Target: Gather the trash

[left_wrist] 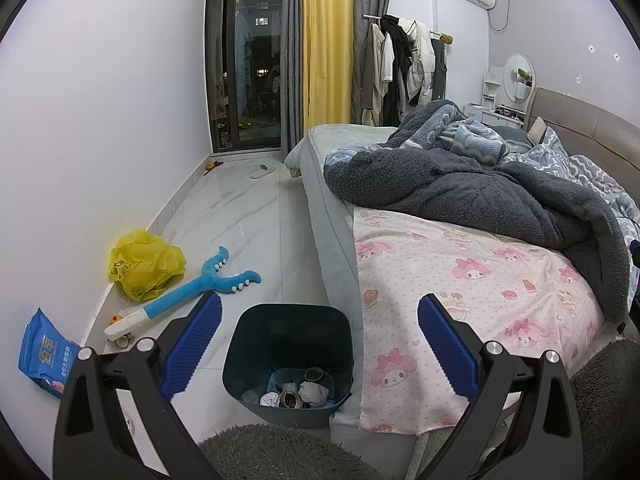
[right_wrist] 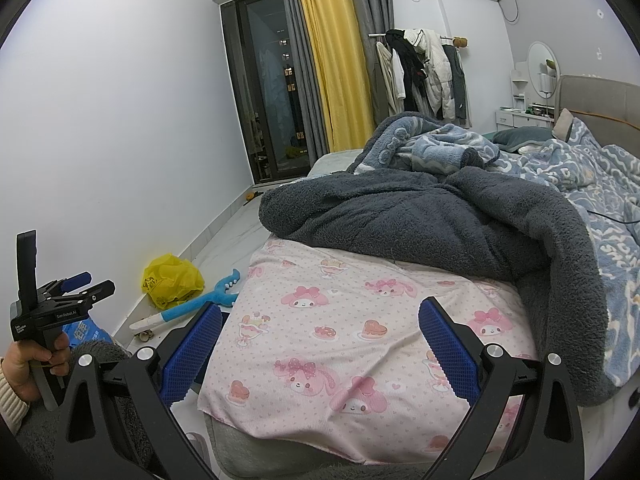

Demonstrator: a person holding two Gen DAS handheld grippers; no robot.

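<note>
A dark blue trash bin (left_wrist: 289, 336) stands on the floor beside the bed, with several scraps inside. My left gripper (left_wrist: 319, 308) is open and empty above it, the bin between its fingers. A crumpled yellow plastic bag (left_wrist: 145, 265) lies by the wall; it also shows in the right wrist view (right_wrist: 171, 280). A blue wipes packet (left_wrist: 42, 354) leans on the wall at left. My right gripper (right_wrist: 320, 312) is open and empty over the pink bedsheet (right_wrist: 344, 332). The left gripper (right_wrist: 90, 282) shows in the right wrist view, held by a hand.
A blue toy grabber (left_wrist: 192, 294) lies on the floor next to the yellow bag. The bed (left_wrist: 460, 264) with a grey blanket (left_wrist: 480, 196) fills the right side. A slipper (left_wrist: 262, 171) and an orange object (left_wrist: 209, 165) lie near the balcony door. Grey fuzzy fabric (left_wrist: 276, 456) is at the bottom.
</note>
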